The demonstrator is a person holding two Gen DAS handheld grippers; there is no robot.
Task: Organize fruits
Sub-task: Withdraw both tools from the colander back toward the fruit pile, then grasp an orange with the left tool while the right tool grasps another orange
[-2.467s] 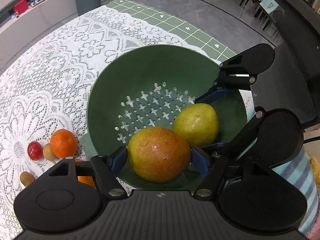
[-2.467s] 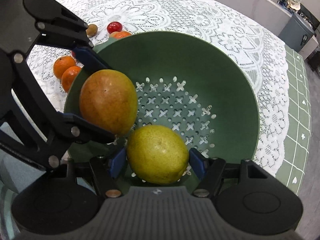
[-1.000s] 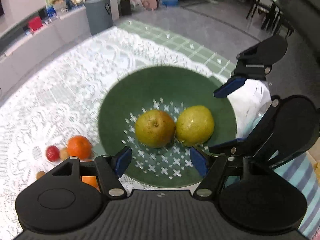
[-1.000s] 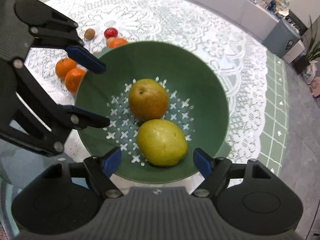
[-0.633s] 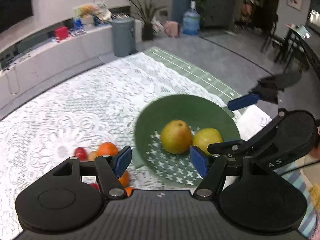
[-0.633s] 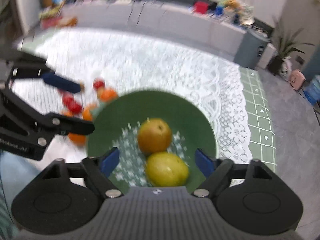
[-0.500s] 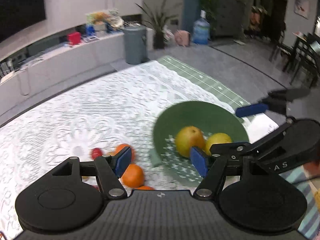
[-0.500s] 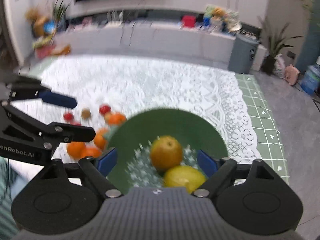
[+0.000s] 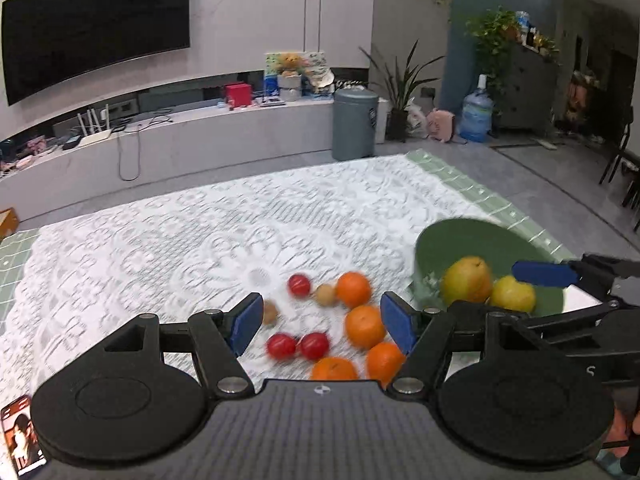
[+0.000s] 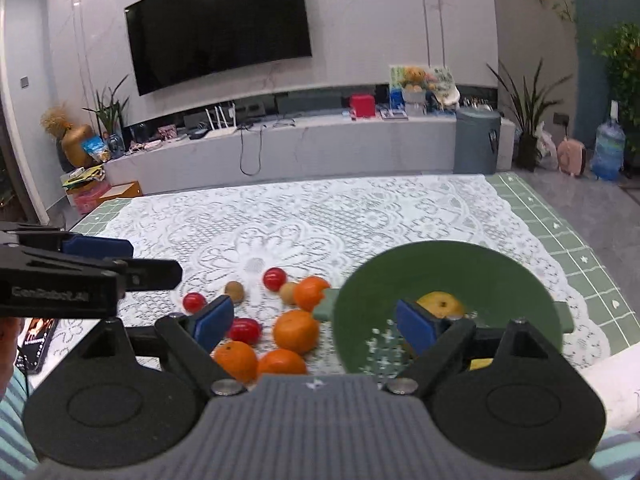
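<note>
A white lace cloth covers the table (image 9: 208, 240), with a wall-mounted television (image 10: 218, 26) and a long low counter behind it. Both pears, clamped in the claws over the green bowl (image 9: 472, 242) a moment ago, now lie loose inside it, the reddish pear (image 9: 466, 280) touching the yellow pear (image 9: 512, 294), and both claws have drawn back and swung toward the heap of oranges (image 9: 364, 326) and cherry tomatoes (image 9: 298, 346) left of the bowl. The left claw (image 9: 322, 322) stands wide apart and empty, and the right claw (image 10: 314, 320) likewise gapes with nothing in it.
</note>
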